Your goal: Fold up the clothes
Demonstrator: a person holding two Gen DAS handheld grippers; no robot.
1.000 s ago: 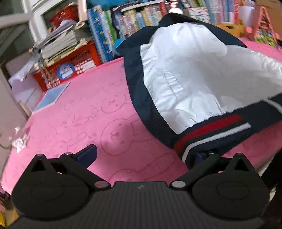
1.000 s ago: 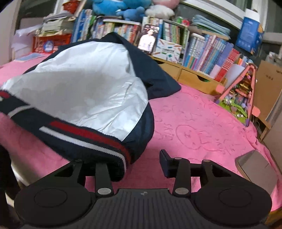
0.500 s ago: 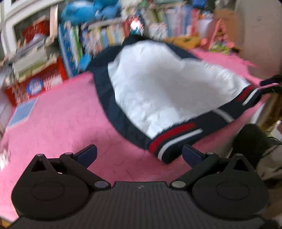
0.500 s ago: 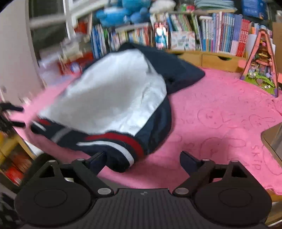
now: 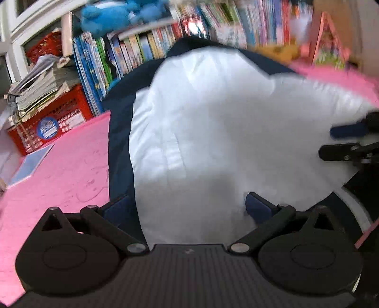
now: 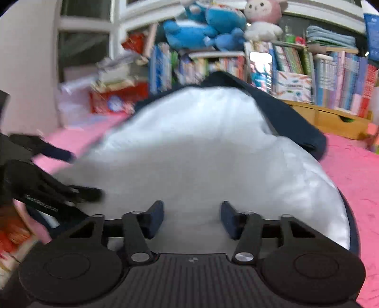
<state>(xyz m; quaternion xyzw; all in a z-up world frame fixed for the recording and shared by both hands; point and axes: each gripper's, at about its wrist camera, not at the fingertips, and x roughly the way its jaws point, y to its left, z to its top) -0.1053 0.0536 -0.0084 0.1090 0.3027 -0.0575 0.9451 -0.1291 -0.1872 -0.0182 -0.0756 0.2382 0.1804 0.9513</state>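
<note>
Jacket (image 5: 225, 132) near hem hidden behind left gripper (image 5: 187, 208) body; striped hem not visible either view. Left fingertip (image 5: 116, 208) partly lost against navy edge. Right gripper (image 5: 343, 142) cut off by right edge in left wrist view, smeared. Books (image 5: 213, 26) ahead motion-blurred, titles unreadable. Right wrist view: left gripper (image 6: 68, 175) blurred at left edge, jacket (image 6: 201, 151) outline soft, whether fingers touch lining unclear.

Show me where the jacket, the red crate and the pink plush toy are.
jacket (image 5: 213, 132): left wrist view, on its white lining.
red crate (image 5: 49, 118): left wrist view, on its front wall.
pink plush toy (image 6: 263, 16): right wrist view, on its face.
</note>
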